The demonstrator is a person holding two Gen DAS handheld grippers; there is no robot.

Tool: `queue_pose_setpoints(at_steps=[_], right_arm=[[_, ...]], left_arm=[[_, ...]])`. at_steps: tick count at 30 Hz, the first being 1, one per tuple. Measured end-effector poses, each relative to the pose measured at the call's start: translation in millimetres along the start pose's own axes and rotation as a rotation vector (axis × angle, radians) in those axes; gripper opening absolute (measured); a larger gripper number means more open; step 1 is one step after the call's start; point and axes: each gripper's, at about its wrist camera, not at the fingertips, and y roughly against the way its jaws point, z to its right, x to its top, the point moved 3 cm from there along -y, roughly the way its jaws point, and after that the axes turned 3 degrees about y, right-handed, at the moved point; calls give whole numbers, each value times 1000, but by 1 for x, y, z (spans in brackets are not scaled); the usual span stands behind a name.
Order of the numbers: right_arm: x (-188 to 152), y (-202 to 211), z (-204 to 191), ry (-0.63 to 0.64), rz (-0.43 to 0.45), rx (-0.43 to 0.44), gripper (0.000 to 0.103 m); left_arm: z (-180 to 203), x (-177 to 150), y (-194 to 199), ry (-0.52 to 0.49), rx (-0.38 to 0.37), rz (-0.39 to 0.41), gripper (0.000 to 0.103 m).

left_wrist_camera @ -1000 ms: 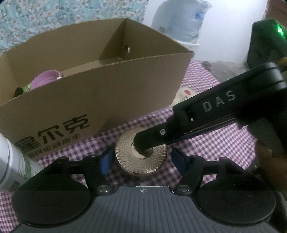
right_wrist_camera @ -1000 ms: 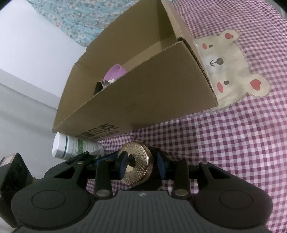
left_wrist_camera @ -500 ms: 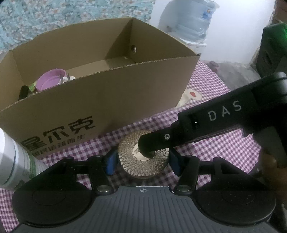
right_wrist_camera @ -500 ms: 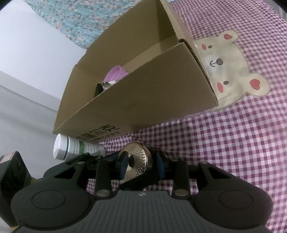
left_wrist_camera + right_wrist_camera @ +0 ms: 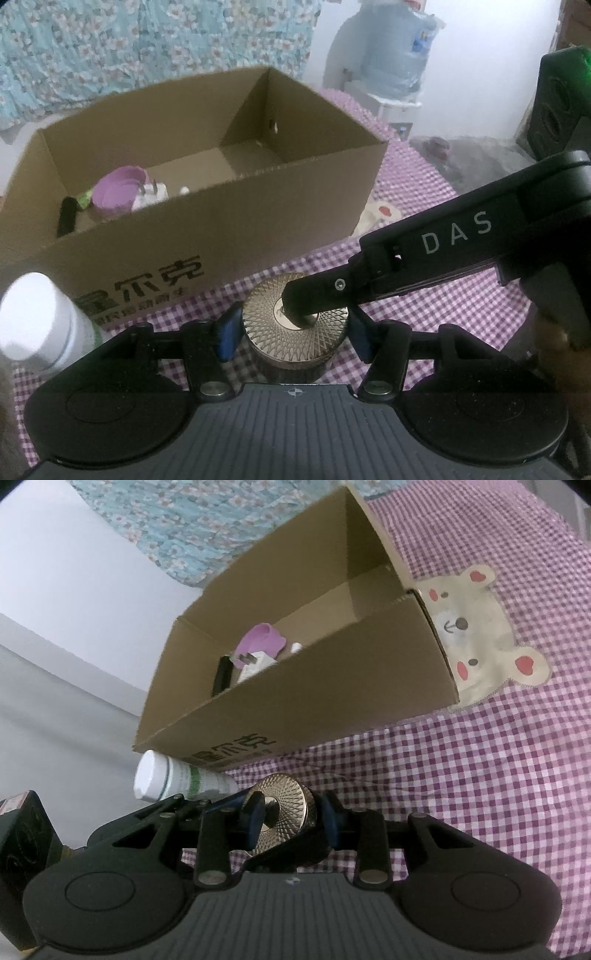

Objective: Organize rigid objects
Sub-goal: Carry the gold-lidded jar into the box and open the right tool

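Note:
A round jar with a gold patterned lid (image 5: 295,325) hangs just in front of the cardboard box (image 5: 221,221). My left gripper (image 5: 293,334) is shut on it, a blue pad pressing each side of the lid. The right gripper's black upper finger (image 5: 314,291) lies across the lid's centre. In the right wrist view the jar (image 5: 286,806) stands on edge between the blue pads of my right gripper (image 5: 291,821), which is shut on it from top and bottom. The open box (image 5: 332,686) holds a purple cup (image 5: 114,192), a white plug (image 5: 149,194) and a black item (image 5: 66,218).
A white tube with a green label (image 5: 37,314) lies at the box's near left corner, also visible as the tube (image 5: 173,779). The purple checked cloth (image 5: 480,775) has a bear patch (image 5: 476,635) right of the box. A water bottle (image 5: 388,55) stands behind.
The left jaws have drawn in onto the jar's sides. Both grippers have risen with the jar, so more of the box's inside shows.

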Motion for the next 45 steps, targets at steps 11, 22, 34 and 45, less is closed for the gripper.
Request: queue_pose_setpoints(at_steps=[11, 22, 34, 45], right_arm=[[32, 58, -68, 157, 136, 10, 36], [151, 23, -81, 258, 82, -32, 37], [238, -74, -27, 275, -123, -78, 33], [244, -24, -10, 172, -2, 43, 33]], left_arm=[[4, 58, 63, 6, 1, 160, 58], [-35, 144, 2, 182, 11, 127, 58], [-76, 176, -83, 346, 43, 32, 42], [-60, 176, -55, 310, 33, 51, 53]])
